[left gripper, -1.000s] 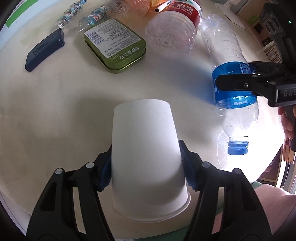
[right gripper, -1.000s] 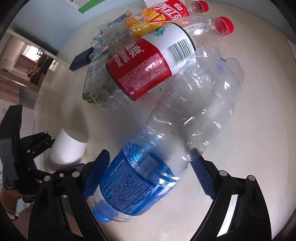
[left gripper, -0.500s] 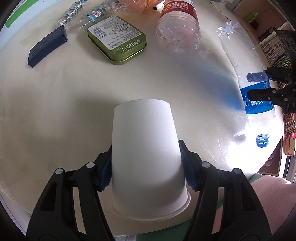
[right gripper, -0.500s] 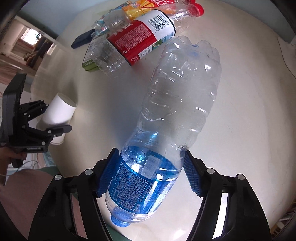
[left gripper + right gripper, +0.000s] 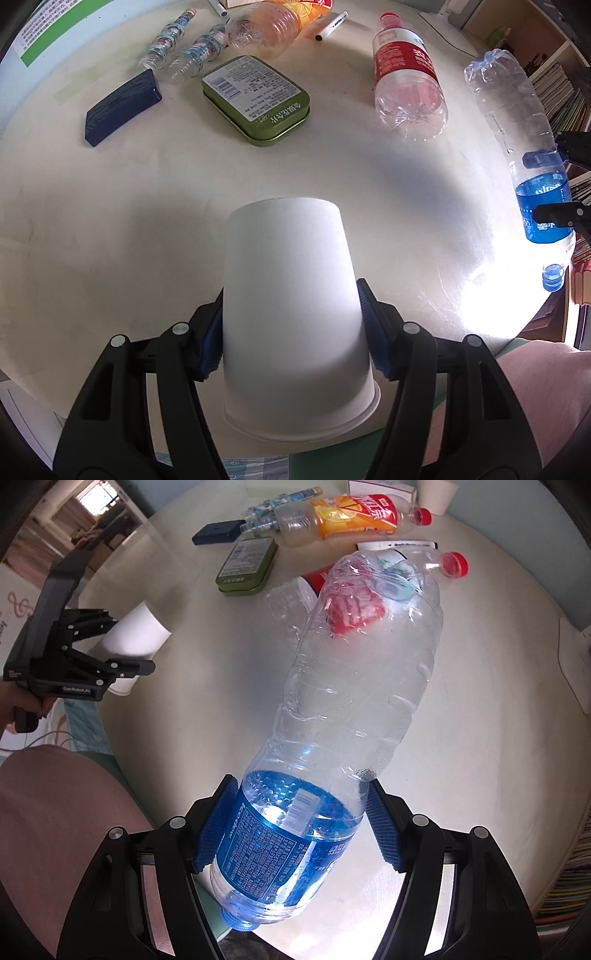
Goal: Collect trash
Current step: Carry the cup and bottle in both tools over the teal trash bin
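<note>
Bare table [image 5: 110, 221] near side; green tin [image 5: 255, 99], bottles [image 5: 408, 96] crowding far side

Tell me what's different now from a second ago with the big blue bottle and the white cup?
The right gripper closed on the blue-label bottle, which was lying on the table, and lifted it off. The left gripper still holds the white cup the same way. The green tin and the other bottles haven't moved.
</note>
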Demonstrator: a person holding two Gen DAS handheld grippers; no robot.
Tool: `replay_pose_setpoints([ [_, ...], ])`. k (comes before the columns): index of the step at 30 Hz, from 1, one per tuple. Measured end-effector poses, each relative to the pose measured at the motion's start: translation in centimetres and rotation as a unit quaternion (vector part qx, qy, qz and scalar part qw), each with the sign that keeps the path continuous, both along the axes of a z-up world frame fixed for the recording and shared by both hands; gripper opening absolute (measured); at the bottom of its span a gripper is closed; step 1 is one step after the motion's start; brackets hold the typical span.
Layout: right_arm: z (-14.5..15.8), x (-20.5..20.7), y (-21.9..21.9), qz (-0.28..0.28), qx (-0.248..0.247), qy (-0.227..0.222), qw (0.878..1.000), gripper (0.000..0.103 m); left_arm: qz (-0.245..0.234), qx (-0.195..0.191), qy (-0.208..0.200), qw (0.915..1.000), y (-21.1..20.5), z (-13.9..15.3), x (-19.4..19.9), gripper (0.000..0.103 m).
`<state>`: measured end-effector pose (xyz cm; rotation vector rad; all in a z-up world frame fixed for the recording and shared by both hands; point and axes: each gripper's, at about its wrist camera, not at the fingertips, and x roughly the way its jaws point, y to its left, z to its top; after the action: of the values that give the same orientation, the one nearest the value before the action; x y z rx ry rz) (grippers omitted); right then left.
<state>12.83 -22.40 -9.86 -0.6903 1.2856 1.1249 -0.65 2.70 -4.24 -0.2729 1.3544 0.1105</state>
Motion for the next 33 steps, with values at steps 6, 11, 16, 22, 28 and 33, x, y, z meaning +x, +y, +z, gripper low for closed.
replay_pose_setpoints([
  [6,1.6,-0.5,-0.1,0.028,0.014,-0.009,0.999,0.069,0.028,0.003,-0.019,0.9994,1.5,1.9,-1.7,0.06],
  [11,2.5,-1.5,1.3,0.07,0.026,-0.013,0.997,0.069,0.055,0.034,-0.016,0.9978,0.6,3.2,-4.6,0.06],
  [16,2.4,-3.0,3.5,0.13,0.028,-0.014,0.991,0.069,0.122,0.045,0.003,0.9915,0.2,3.6,-8.5,0.06],
  [22,1.9,-3.2,4.2,0.162,0.021,-0.014,0.986,0.069,0.182,0.01,0.018,0.983,0.1,1.7,-12.1,0.06],
  [28,1.8,-4.1,5.1,0.202,0.018,-0.013,0.979,0.069,0.232,0.011,0.017,0.9725,0.4,1.2,-15.5,0.06],
  [33,2.0,-6.5,6.2,0.256,0.018,-0.003,0.966,0.069,0.277,0.02,0.027,0.9603,-0.1,2.0,-18.6,0.06],
])
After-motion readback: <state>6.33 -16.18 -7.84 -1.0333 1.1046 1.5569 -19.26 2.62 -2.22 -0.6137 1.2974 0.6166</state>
